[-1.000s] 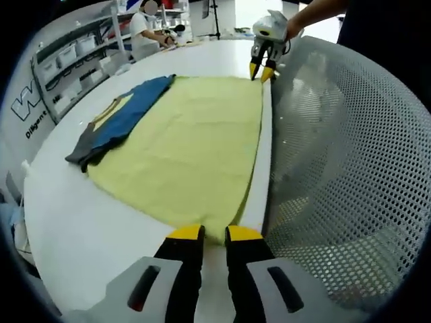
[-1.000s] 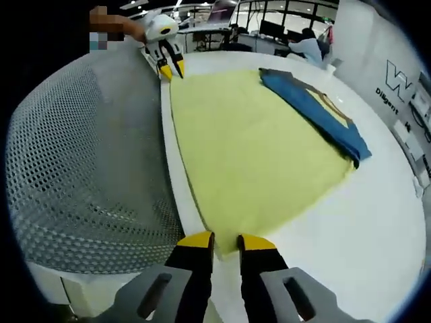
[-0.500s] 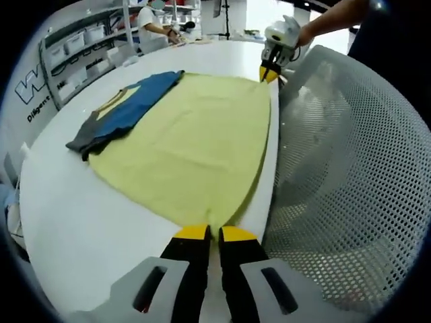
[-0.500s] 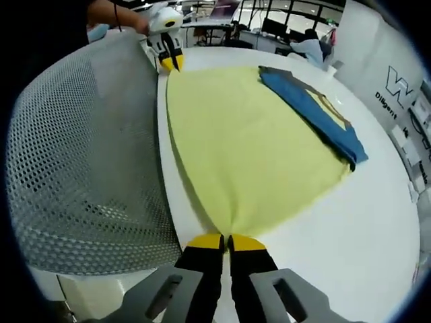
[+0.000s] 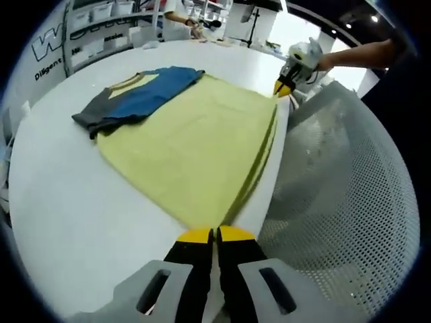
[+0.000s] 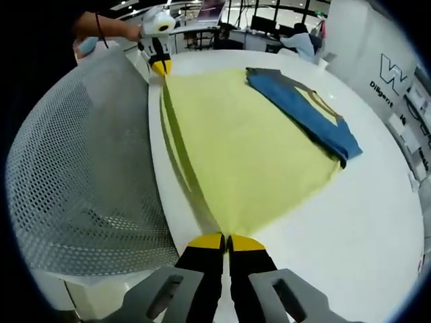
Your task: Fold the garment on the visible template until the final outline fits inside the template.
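1. Left gripper view: my left gripper point(image 5: 215, 234) rises from the bottom centre, its yellow-tipped fingers point(image 5: 196, 235) clenched on the near corner of the yellow cloth point(image 5: 185, 145), which is raised slightly off the white worktop point(image 5: 60, 195).
2. Same view, upper right: my right gripper point(image 5: 283, 88) pinches the far corner of the cloth, a hand point(image 5: 324, 62) behind it. The cloth edge between the two corners hangs taut, with creases running along it.
3. Same view, upper left: a blue garment point(image 5: 138, 99) with grey sleeves and a yellow collar patch lies folded, touching the far edge of the cloth.
4. Same view, right: a grey perforated mesh surface point(image 5: 337, 195) borders the worktop.
5. Right gripper view: my right gripper point(image 6: 225, 240) at bottom centre, fingers point(image 6: 207, 242) closed on a cloth point(image 6: 242, 145) corner; my left gripper point(image 6: 159, 67) at upper left grasps the opposite corner.
6. Same view, upper right: the garment point(image 6: 303, 111) lies on the cloth's far side; the mesh surface point(image 6: 81, 168) lies at the left, the worktop point(image 6: 357, 215) at the right.
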`<control>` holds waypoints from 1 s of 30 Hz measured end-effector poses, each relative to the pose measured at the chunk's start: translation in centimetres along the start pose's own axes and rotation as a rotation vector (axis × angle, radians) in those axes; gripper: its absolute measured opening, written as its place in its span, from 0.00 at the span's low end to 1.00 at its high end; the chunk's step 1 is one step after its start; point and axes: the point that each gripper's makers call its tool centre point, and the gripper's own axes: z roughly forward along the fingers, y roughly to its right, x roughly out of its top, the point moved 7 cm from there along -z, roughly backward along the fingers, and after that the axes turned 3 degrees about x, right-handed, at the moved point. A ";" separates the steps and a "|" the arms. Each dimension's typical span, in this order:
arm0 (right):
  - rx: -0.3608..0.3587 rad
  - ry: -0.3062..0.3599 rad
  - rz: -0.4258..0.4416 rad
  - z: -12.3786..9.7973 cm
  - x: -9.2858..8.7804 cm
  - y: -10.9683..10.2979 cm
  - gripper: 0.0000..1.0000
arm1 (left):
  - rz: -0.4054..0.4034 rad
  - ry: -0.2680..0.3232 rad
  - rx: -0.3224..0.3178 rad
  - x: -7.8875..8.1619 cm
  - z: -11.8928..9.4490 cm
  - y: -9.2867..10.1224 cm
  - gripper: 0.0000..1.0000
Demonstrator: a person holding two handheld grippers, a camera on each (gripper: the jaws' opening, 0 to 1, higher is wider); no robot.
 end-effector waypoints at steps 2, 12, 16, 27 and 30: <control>0.007 -0.003 -0.003 -0.1 0.1 0.0 0.00 | 0.009 -0.010 -0.006 0.1 0.0 0.2 0.01; 0.043 -0.008 0.055 -0.6 0.0 -0.8 0.00 | 0.015 -0.035 -0.040 0.0 -0.9 1.2 0.01; 0.061 -0.012 0.050 -0.8 -0.1 -1.8 0.00 | 0.015 -0.056 -0.056 -0.3 -1.2 1.7 0.01; 0.075 -0.007 0.043 -2.4 1.0 -1.7 0.00 | 0.023 -0.069 -0.073 1.0 -2.6 1.9 0.01; 0.073 -0.007 0.037 -3.0 1.6 -1.3 0.00 | 0.034 -0.072 -0.072 1.9 -3.2 1.6 0.01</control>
